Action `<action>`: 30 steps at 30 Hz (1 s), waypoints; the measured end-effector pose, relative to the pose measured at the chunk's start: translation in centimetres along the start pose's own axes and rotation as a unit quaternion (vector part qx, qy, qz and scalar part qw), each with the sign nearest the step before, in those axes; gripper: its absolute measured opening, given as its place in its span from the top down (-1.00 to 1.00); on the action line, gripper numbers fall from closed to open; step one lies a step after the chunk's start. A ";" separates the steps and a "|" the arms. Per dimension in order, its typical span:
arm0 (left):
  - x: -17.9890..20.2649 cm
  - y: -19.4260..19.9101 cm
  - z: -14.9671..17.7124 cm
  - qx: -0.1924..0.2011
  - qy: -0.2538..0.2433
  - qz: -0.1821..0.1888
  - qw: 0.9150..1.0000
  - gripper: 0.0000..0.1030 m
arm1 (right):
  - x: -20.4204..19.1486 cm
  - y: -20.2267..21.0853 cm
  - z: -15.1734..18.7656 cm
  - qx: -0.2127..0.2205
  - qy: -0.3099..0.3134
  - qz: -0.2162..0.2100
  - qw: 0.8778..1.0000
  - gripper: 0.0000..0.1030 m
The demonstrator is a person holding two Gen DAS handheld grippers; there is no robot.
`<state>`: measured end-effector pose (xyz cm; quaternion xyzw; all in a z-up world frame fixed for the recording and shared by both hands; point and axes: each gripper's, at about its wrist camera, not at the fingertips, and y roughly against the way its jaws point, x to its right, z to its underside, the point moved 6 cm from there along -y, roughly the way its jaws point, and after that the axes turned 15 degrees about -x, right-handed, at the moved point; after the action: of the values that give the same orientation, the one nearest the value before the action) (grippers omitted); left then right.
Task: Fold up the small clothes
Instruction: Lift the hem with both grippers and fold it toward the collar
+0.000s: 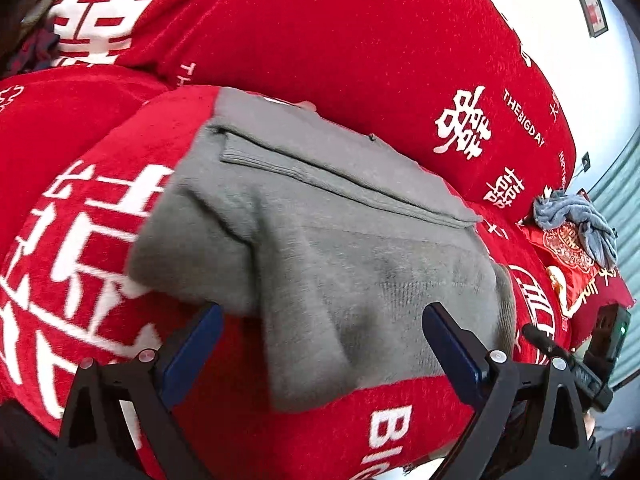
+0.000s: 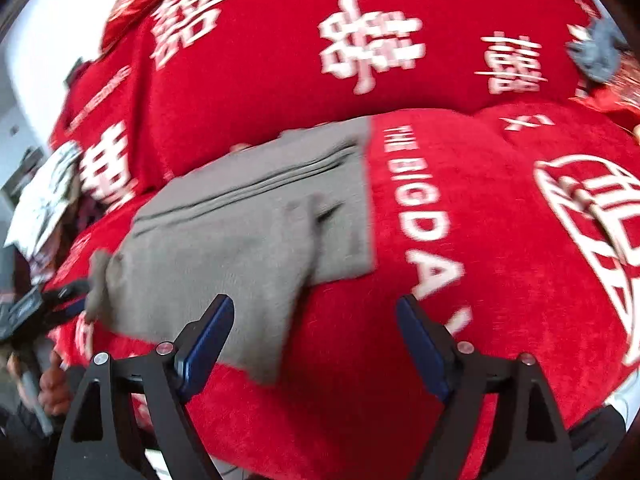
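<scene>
Support: sofa seat under red blanket [image 1: 100, 208] with white characters. Grey knit garment [image 1: 320, 240] lies folded at centre. Crumpled blue-grey cloth [image 1: 576, 224] at 3 o'clock, on a red cushion [image 1: 568, 256].

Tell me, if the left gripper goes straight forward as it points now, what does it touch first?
Probably the grey folded garment: it lies directly ahead of the open left gripper, between its fingers, on the red blanket. Depth is unclear.

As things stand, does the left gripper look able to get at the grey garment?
Probably yes: the left gripper is open, the grey garment lies directly between its fingers, and nothing covers it.
</scene>
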<state>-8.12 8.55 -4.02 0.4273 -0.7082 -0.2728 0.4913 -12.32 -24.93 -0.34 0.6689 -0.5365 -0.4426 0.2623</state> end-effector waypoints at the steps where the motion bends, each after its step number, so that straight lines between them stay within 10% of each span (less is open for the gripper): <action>1: 0.3 -0.3 -0.1 -0.004 -0.002 0.003 1.000 -0.52 | -0.8 -0.4 0.1 -0.004 0.013 -0.015 1.000 -0.67; 4: 0.8 -1.6 0.0 -0.026 -0.013 -0.027 0.999 0.27 | -2.4 -3.0 0.5 -0.047 0.035 -0.006 0.998 -0.53; 6: 0.5 -1.5 -0.1 -0.023 -0.012 -0.042 0.999 0.58 | -3.0 -4.2 0.4 -0.056 0.048 0.002 0.997 -0.05; 8: 0.2 -0.5 -0.1 -0.016 -0.001 -0.017 1.000 0.73 | -3.9 -4.4 0.0 -0.058 0.069 -0.003 0.996 0.86; 16: 1.1 3.9 -1.2 0.061 -0.006 0.005 0.998 0.79 | -3.5 0.2 -2.6 0.009 0.033 -0.084 0.996 0.86; 30: 1.7 4.6 -8.1 0.097 0.008 -0.020 0.995 0.79 | -5.0 1.7 -10.9 0.070 0.013 -0.069 0.995 0.86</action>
<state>-2.45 9.62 3.46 0.4892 -0.7190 -0.2092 0.4472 -3.77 -22.04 7.74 0.7265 -0.5156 -0.4125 0.1905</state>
